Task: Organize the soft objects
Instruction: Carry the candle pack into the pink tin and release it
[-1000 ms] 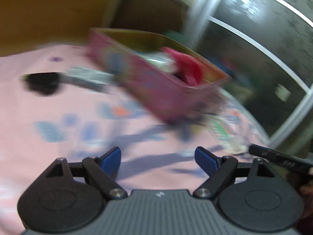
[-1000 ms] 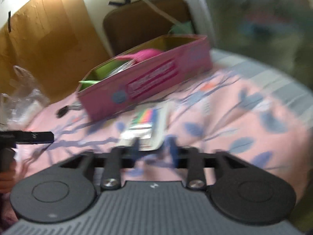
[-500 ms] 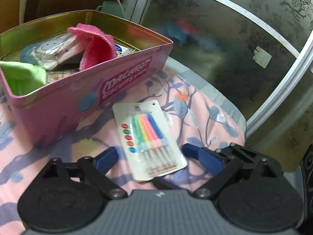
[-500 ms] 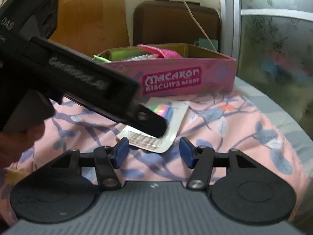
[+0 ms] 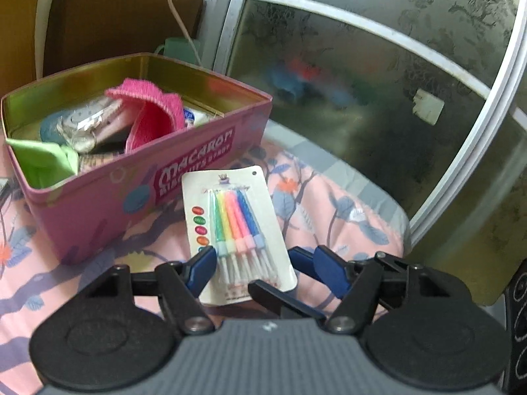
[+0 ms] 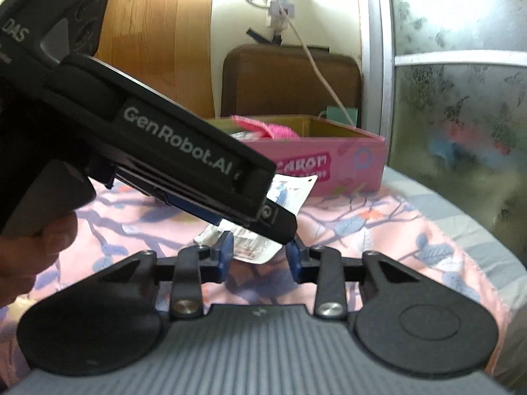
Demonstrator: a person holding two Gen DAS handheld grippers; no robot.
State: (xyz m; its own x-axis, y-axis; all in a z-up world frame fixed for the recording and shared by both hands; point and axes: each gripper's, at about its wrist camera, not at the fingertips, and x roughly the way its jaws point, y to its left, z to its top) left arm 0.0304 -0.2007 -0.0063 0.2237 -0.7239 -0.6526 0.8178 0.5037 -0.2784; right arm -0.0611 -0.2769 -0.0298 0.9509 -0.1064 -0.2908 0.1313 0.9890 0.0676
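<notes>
left wrist view: the left gripper [image 5: 252, 260] has its blue-padded jaws closing, half wide, on either side of the lower end of a white card pack of rainbow-coloured birthday candles [image 5: 235, 227]; the pads do not press it. the pack lies flat on a pink floral bedsheet [image 5: 346, 217]. ahead and to the left stands a pink rectangular biscuit tin [image 5: 131, 194] holding a bright pink knitted cloth [image 5: 154, 115] and a green cloth [image 5: 42, 161].

right wrist view: the right gripper [image 6: 260, 253] has narrow, closing jaws with the candle pack's near edge just ahead of them, untouched. the left gripper's black body crosses in from the left, held by a hand [image 6: 29, 247].
</notes>
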